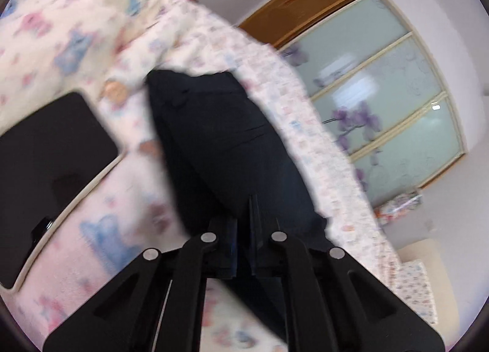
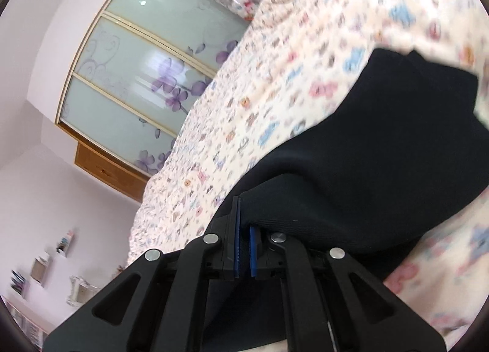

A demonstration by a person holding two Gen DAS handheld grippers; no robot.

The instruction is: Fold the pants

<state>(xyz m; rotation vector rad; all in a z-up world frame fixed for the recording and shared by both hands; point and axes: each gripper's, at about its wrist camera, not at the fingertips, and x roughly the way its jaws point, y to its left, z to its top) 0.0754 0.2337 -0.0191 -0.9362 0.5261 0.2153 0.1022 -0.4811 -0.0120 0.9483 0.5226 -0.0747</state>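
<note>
pants (image 1: 226,144): dark navy, lying on the bed, stretching away from both cameras; the near end is lifted into the two hand-held grippers; in the right wrist view the cloth (image 2: 382,150) rises off the bedding in a smooth sagging sheet.
left hand-held gripper (image 1: 244,217): jaws pressed together on the near edge of the pants; dark cloth fills the gap between the pads, and the picture is blurred, so the exact edge of the pinch is hard to make out.
right hand-held gripper (image 2: 244,229): jaws nearly together, pinching a folded edge of the pants between the blue pads (image 2: 237,248); the cloth drapes over the right-hand finger.
bed (image 1: 128,187): covered by a pale sheet printed with small pink, blue and orange figures; it carries the pants.
tablet (image 1: 45,162): a dark flat slab with a light rim, lying on the bed to the left of the pants in the left wrist view, apart from them.
wardrobe (image 2: 137,76): frosted sliding doors with purple flowers, beyond the bed's edge.
wooden cabinet (image 1: 293,6): brown, beside the wardrobe.
</note>
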